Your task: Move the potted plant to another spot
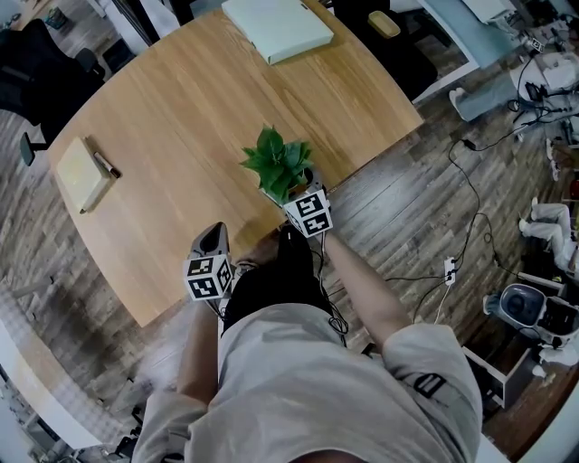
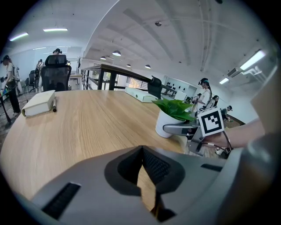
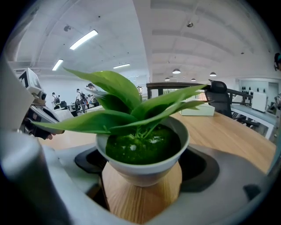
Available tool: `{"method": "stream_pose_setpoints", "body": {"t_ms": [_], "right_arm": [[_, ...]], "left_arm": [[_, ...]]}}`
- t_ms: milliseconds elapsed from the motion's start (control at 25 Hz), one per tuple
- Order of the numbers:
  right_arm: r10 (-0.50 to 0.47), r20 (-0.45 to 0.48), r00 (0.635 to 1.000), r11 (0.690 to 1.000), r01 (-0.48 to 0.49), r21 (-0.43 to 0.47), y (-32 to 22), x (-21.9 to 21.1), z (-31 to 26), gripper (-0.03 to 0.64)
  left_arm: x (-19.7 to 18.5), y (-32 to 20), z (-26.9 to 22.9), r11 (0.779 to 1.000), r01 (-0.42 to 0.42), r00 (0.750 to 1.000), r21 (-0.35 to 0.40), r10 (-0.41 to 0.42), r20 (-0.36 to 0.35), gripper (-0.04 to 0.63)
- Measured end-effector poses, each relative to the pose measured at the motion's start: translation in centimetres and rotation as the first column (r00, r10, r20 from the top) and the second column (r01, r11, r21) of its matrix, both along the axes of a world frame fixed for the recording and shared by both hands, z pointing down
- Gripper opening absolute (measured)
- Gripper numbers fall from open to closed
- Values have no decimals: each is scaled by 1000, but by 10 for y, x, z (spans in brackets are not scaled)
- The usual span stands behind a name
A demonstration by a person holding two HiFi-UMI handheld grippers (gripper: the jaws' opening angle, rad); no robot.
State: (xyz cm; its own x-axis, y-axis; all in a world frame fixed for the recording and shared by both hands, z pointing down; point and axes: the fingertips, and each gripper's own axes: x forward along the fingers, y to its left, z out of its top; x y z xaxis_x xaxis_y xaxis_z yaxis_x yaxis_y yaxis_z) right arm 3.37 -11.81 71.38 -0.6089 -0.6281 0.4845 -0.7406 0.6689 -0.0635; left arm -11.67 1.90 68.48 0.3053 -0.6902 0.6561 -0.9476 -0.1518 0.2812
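The potted plant (image 1: 279, 163), green leaves in a small white pot (image 3: 142, 169), stands on the wooden table (image 1: 181, 118) close to its near edge. My right gripper (image 1: 295, 192) reaches in from the edge, with one jaw on each side of the pot and closed against it (image 3: 141, 173). In the left gripper view the pot (image 2: 166, 125) shows one right-hand finger (image 2: 178, 128) along its side. My left gripper (image 1: 214, 240) hovers over the table edge to the plant's left, shut with nothing in it (image 2: 143, 154).
A cream notebook (image 1: 81, 174) with a pen lies at the table's left. A pale green box (image 1: 277, 27) sits at the far end. Black office chairs (image 2: 55, 72) stand beyond the table. Cables and a power strip (image 1: 450, 269) lie on the floor to the right.
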Motion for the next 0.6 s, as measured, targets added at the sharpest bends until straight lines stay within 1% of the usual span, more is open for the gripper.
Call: {"method": "stream_pose_setpoints", "body": {"t_ms": [600], "right_arm": [[2, 0, 1000, 1000, -2, 2, -10, -7, 0, 505]], "left_arm": [[4, -1, 2, 1000, 11, 1000, -2, -11, -4, 12]]}}
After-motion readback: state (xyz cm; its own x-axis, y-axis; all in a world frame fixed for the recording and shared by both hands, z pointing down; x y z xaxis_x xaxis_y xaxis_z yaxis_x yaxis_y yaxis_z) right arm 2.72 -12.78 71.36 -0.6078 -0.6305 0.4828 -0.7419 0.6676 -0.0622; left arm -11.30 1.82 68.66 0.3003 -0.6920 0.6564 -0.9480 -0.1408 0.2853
